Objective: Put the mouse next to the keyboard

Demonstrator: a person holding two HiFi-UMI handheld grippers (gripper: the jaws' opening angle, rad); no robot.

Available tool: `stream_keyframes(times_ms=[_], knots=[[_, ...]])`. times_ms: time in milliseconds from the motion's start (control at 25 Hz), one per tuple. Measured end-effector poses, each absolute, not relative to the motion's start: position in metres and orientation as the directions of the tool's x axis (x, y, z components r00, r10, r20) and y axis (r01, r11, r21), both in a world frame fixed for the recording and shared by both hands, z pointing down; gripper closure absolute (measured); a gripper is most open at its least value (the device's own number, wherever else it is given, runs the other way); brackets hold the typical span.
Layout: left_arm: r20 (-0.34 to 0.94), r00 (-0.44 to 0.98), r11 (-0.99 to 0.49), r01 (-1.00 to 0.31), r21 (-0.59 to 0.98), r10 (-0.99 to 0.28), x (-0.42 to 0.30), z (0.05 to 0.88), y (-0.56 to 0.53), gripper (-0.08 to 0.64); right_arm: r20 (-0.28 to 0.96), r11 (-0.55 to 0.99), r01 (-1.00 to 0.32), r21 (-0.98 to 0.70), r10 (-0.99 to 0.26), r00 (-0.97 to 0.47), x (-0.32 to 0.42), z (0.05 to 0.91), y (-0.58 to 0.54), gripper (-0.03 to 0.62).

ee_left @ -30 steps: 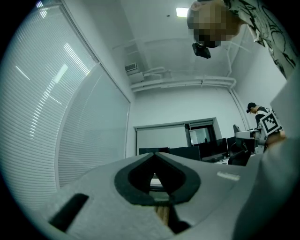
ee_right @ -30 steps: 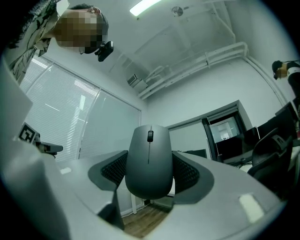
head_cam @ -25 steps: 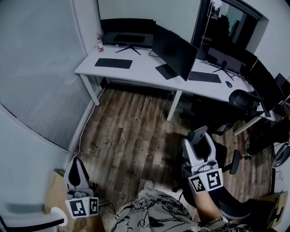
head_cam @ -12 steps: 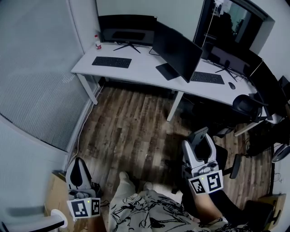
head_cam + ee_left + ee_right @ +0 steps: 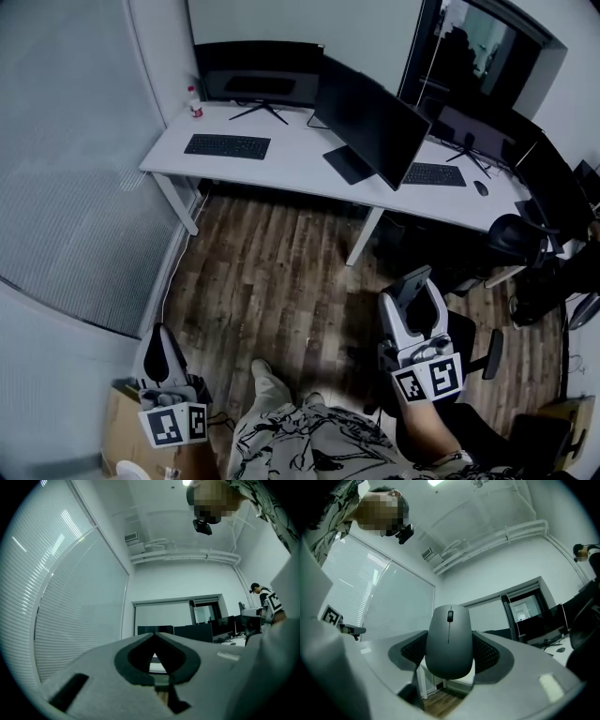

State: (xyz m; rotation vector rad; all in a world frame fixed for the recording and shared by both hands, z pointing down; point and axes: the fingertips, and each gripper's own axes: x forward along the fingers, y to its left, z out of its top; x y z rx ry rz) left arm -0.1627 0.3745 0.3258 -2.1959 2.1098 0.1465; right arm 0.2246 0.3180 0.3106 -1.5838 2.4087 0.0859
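Between the jaws of my right gripper (image 5: 450, 644) sits a grey mouse (image 5: 449, 641), with its scroll wheel facing the camera. In the head view that gripper (image 5: 415, 291) is at the lower right, above the wooden floor and well short of the desk, and the mouse (image 5: 410, 280) shows as a dark shape at its tips. A black keyboard (image 5: 227, 145) lies on the left part of the white desk (image 5: 281, 159). My left gripper (image 5: 160, 339) hangs low at the bottom left. Its jaws (image 5: 157, 641) are shut on nothing.
Two monitors (image 5: 366, 117) stand on the desk. A second keyboard (image 5: 433, 174) and another mouse (image 5: 481, 187) lie further right. An office chair (image 5: 483, 352) is beside my right gripper. A blinds-covered glass wall (image 5: 75, 169) runs along the left, with a cardboard box (image 5: 120, 427) below it.
The view has drifted toward the desk, and a foot has come into sight on the floor. Both grippers keep their places, and the right one still holds the mouse.
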Motion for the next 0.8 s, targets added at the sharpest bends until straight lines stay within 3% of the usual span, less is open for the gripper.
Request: stream_keyframes(times_ms=[800], knots=[[-0.077,0.158,-0.16,-0.987,0.014,-0.984,-0.253,0.338,0.208,0.56,-0.22,0.269,-0.962,-0.051,-0.942,-0.252,0.14,0.31,0.2,0.291]])
